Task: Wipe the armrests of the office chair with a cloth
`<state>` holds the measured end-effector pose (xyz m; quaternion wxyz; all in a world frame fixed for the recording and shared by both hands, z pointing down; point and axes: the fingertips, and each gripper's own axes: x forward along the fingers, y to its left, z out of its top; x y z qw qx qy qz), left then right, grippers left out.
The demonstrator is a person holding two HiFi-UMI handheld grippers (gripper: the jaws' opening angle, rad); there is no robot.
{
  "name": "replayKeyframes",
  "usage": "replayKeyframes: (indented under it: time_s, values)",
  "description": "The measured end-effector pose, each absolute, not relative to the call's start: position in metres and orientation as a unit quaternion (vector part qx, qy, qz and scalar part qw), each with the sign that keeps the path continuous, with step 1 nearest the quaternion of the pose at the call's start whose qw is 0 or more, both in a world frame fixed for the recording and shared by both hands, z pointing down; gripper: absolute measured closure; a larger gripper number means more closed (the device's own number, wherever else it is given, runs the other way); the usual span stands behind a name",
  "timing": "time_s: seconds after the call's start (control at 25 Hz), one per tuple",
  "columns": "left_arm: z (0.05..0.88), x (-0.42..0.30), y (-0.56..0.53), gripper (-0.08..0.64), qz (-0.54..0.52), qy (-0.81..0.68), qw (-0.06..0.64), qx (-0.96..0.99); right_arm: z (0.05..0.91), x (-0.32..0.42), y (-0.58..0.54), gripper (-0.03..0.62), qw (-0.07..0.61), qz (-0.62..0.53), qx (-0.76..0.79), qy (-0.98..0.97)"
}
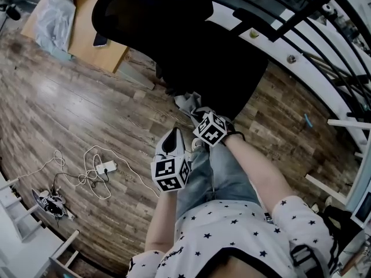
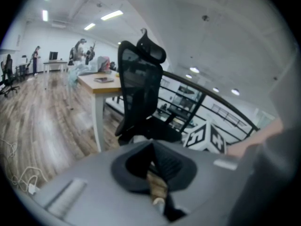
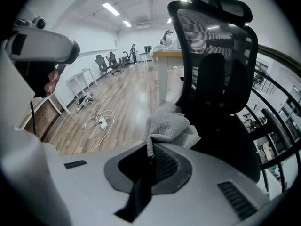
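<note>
The black mesh office chair (image 1: 191, 45) stands just ahead of my knees; it also fills the right gripper view (image 3: 221, 79) and rises mid-frame in the left gripper view (image 2: 141, 93). A grey cloth (image 3: 169, 126) bunches in front of my right gripper (image 3: 150, 149), whose jaws are shut on one corner of it. In the head view that cloth (image 1: 186, 103) hangs by the front edge of the seat, at the right gripper (image 1: 196, 113). My left gripper (image 1: 172, 139) is held lower and to the left, apart from the chair. Its jaws (image 2: 151, 147) are shut with nothing of the task between them.
A wooden desk (image 1: 87, 33) with a plastic bag (image 1: 55, 13) stands behind the chair at the left. White cables and a power strip (image 1: 106, 167) lie on the wood floor. A black railing (image 1: 301, 16) runs along the right, behind the chair.
</note>
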<state>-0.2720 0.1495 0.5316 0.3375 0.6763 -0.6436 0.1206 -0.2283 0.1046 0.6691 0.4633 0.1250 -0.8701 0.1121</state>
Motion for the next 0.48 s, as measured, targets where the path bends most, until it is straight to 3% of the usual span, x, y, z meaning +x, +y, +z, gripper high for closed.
replayKeyframes:
  time_s: [0.48]
  values:
    - [0.533,-0.241,0.163,0.557,0.129,-0.627,0.335,0.691,0.67,-0.184,0.123,0.565,0.466,0.122,0.149,-0.864]
